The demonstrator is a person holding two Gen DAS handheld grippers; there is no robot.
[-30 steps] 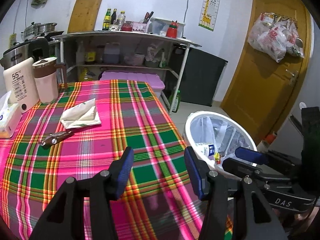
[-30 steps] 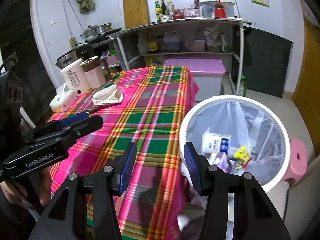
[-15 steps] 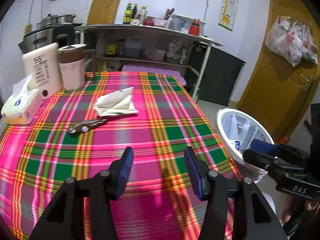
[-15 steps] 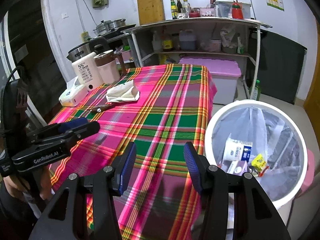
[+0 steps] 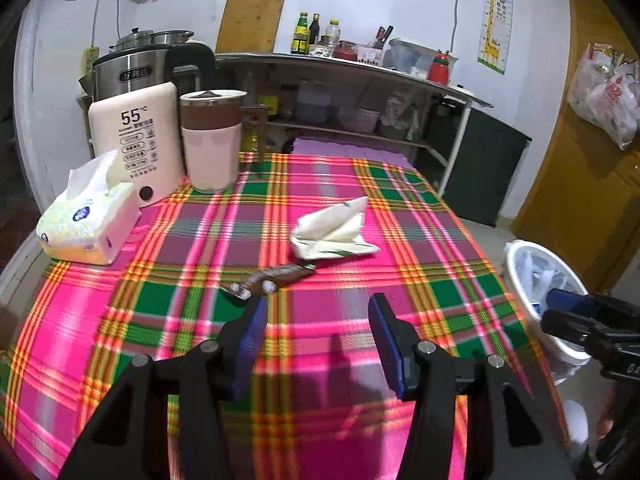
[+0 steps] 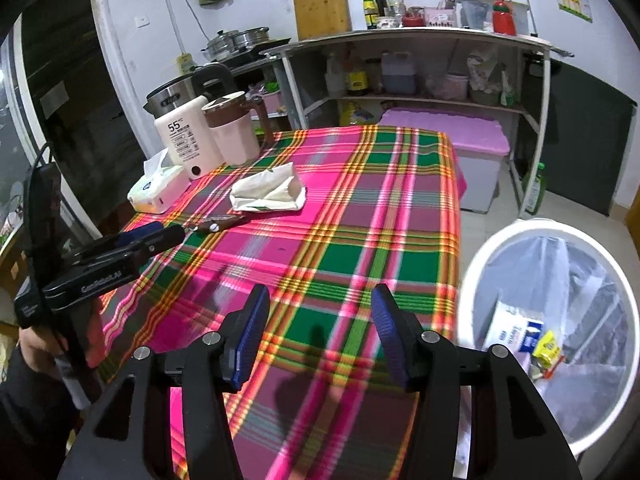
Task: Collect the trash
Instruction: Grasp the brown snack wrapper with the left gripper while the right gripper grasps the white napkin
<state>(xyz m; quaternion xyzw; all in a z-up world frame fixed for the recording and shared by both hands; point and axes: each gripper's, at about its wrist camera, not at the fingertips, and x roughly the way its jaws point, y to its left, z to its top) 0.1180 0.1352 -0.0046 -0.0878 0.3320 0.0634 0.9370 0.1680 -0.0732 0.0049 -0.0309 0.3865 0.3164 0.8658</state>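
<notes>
Trash (image 6: 516, 330) inside the bin (image 6: 472, 264) shows only rightward.

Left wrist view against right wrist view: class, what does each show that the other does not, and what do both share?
Only the left wrist view shows the yellow door hung with plastic bags. Only the right shows trash lying inside the white bin, a milk carton among it. Both share the plaid tablecloth, cream wrapper, brown wrapper and tissue pack.

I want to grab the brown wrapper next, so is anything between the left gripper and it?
Nothing visible. The left gripper, jaws open and empty, sits just short of the brown wrapper, with only bare plaid tablecloth between. The crumpled white packet lies beyond it.
</notes>
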